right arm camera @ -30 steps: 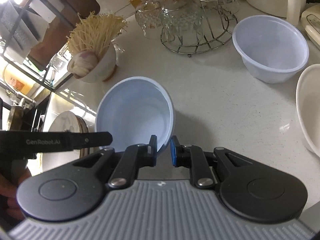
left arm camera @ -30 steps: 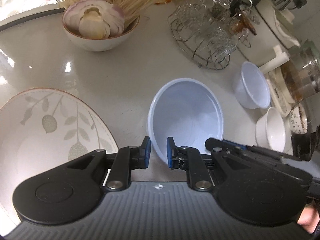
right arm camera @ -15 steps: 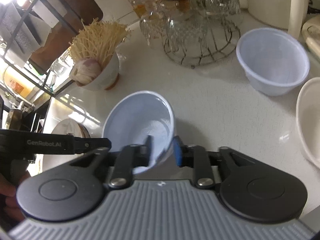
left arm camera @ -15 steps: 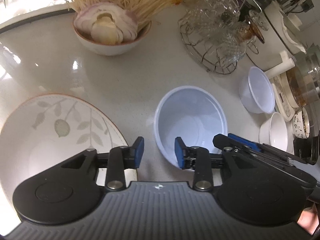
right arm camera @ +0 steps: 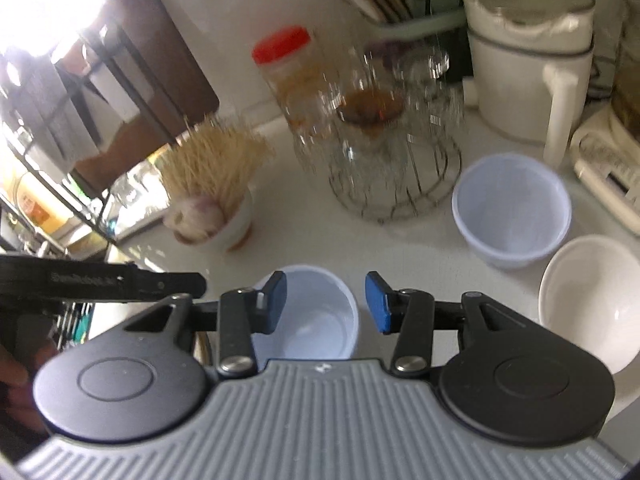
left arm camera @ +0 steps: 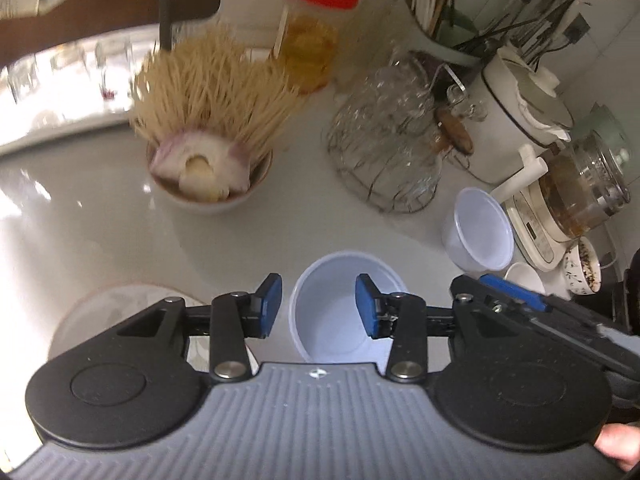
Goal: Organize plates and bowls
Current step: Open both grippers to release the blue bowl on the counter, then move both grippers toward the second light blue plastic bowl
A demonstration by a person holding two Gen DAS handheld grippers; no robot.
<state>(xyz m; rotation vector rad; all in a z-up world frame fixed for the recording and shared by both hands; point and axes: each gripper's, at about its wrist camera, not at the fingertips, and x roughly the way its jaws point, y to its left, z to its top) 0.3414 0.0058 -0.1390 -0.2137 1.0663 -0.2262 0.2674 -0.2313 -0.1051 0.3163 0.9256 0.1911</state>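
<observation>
A pale blue plastic bowl (left arm camera: 336,320) stands upright on the white counter, also in the right wrist view (right arm camera: 312,320). My left gripper (left arm camera: 318,306) is open above it, holding nothing. My right gripper (right arm camera: 326,302) is open above the same bowl, holding nothing. A second pale blue bowl (right arm camera: 512,210) stands at the right, also in the left wrist view (left arm camera: 480,230). A white ceramic bowl (right arm camera: 592,300) sits at the right edge. A leaf-patterned plate (left arm camera: 120,304) lies at the lower left.
A bowl of noodles and onion (left arm camera: 208,160) stands at the back left. A wire rack of glasses (left arm camera: 388,148), a red-lidded jar (left arm camera: 316,32), a white kettle (right arm camera: 528,52) and a glass teapot (left arm camera: 580,188) line the back and right.
Both grippers opened and let go of the pale blue bowl, which went from tilted to upright on the counter. Both grippers rose and pulled back from it.
</observation>
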